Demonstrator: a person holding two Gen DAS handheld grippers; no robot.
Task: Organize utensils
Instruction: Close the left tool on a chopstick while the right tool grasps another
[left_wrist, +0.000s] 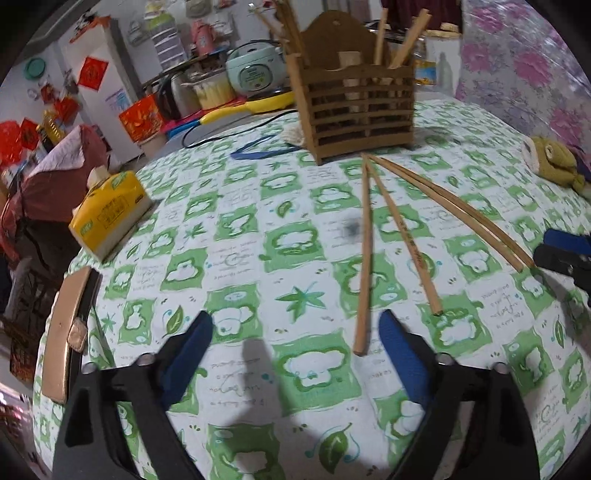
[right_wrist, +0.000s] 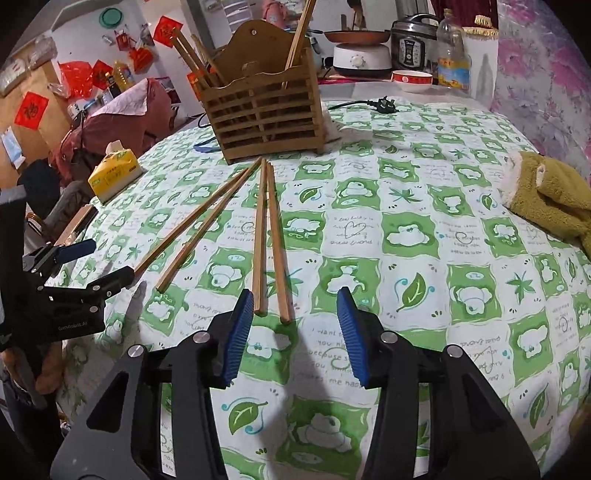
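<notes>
Several wooden chopsticks lie fanned on the green-and-white tablecloth, tips toward a slatted wooden utensil holder that has more chopsticks standing in it. In the left wrist view one loose pair ends just ahead of my open, empty left gripper. A second pair reaches toward the right gripper at the right edge. In the right wrist view a pair ends between the fingers of my open, empty right gripper. The other pair runs toward the left gripper.
A yellow tissue pack sits at the table's left edge, by a phone. A plush toy lies at the right. A blue strap, a cable and plug, and kitchen appliances lie behind the holder.
</notes>
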